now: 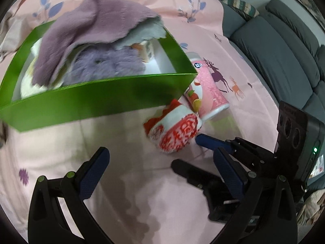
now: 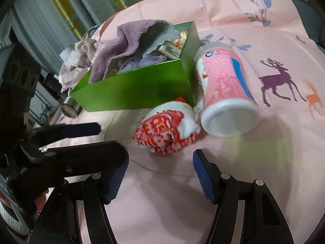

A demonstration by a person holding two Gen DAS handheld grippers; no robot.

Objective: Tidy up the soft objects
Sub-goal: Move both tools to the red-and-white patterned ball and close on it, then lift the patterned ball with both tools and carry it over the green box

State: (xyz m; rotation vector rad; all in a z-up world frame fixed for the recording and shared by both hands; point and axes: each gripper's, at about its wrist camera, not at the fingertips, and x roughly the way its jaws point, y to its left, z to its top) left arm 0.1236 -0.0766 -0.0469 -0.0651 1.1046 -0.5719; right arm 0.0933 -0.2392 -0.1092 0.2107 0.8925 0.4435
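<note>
A green box [image 1: 97, 95] [image 2: 138, 89] stands on the pink sheet and holds a purple towel [image 1: 97, 28] [image 2: 121, 46], a lilac plush [image 1: 105, 65] and other soft items. A red-and-white rolled cloth [image 1: 176, 132] [image 2: 166, 130] lies in front of the box's right corner, beside a pink canister [image 1: 207, 89] [image 2: 225, 93] lying on its side. My left gripper [image 1: 160, 170] is open and empty, below the cloth. My right gripper [image 2: 160, 177] is open and empty just short of the cloth; it also shows in the left wrist view [image 1: 193, 152].
A grey sofa [image 1: 284, 57] lies right of the bed. A crumpled pale cloth [image 2: 79, 61] and a metal tin [image 2: 70, 107] sit left of the box. Curtains [image 2: 61, 4] hang behind. The left gripper's body [image 2: 61, 142] reaches in from the left.
</note>
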